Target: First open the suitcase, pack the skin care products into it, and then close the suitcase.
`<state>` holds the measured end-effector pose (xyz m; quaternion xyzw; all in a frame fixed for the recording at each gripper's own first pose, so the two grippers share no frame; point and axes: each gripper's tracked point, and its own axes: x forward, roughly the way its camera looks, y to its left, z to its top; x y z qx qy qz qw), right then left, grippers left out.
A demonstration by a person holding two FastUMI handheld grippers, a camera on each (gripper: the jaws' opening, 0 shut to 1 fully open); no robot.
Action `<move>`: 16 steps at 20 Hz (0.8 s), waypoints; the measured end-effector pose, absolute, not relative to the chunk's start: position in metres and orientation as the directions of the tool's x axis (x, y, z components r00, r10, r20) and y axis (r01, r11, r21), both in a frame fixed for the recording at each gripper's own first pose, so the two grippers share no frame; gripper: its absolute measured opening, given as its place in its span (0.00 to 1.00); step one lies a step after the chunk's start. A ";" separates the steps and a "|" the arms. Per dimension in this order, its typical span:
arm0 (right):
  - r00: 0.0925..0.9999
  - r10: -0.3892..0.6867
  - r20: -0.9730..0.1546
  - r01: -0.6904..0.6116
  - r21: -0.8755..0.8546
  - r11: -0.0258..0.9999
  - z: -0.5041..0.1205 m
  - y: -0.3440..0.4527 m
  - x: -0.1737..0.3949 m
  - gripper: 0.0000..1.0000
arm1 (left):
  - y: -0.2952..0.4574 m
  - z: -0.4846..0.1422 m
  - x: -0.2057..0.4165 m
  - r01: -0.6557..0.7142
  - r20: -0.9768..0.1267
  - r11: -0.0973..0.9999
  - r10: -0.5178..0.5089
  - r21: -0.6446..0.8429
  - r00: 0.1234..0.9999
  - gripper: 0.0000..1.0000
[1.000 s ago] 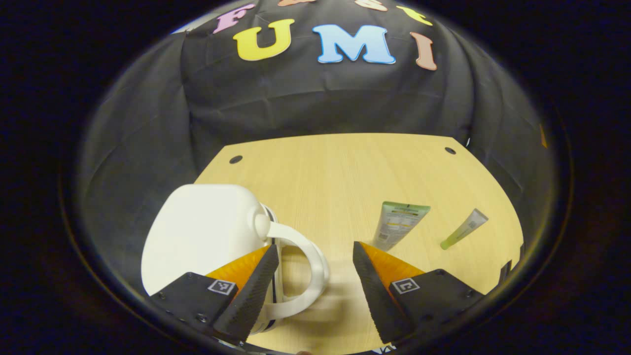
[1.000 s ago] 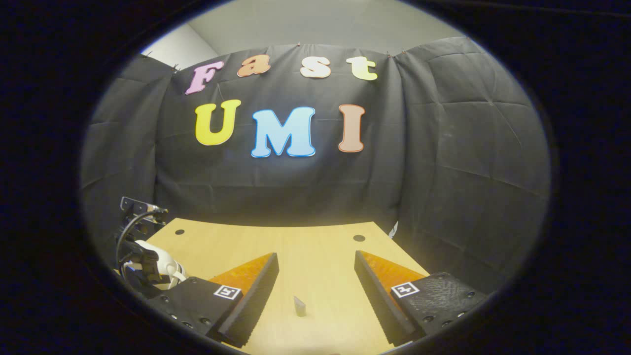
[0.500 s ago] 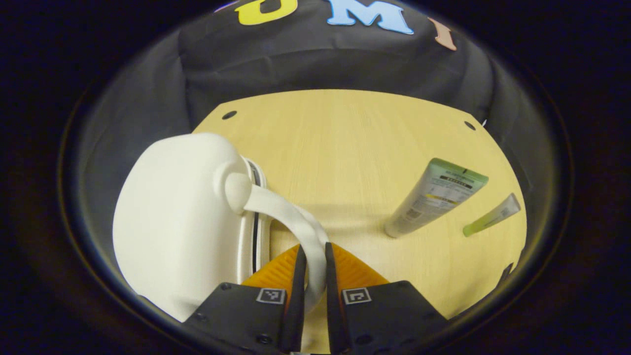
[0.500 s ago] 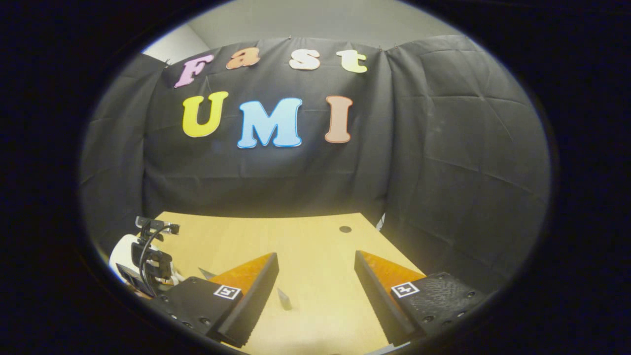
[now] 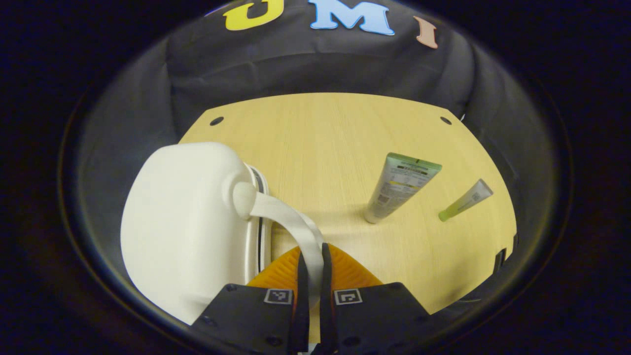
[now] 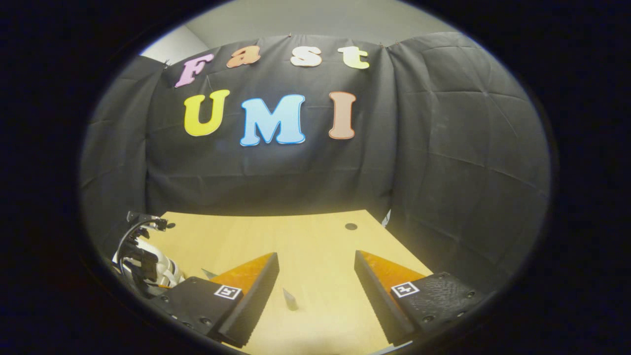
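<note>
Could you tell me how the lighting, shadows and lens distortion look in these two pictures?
Left gripper view: strong fisheye bend curves the table edge; the large tube casts a soft shadow toward its cap; the white suitcase is bright, nearly washed out; the left claw, shut on the handle, is sharp. Right gripper view: the table dims toward the rim, and the right claw is sharp.

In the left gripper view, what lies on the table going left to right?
White suitcase → its handle, clamped by the left gripper → large tube → small tube.
</note>
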<state>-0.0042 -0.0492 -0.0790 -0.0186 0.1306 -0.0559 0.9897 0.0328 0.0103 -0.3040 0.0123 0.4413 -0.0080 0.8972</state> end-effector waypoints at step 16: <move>0.953 -0.086 -0.290 0.091 0.004 0.996 -0.098 -0.036 0.017 0.94 | 0.231 -0.038 0.030 -0.088 -0.597 0.983 0.166 0.158 0.784 0.16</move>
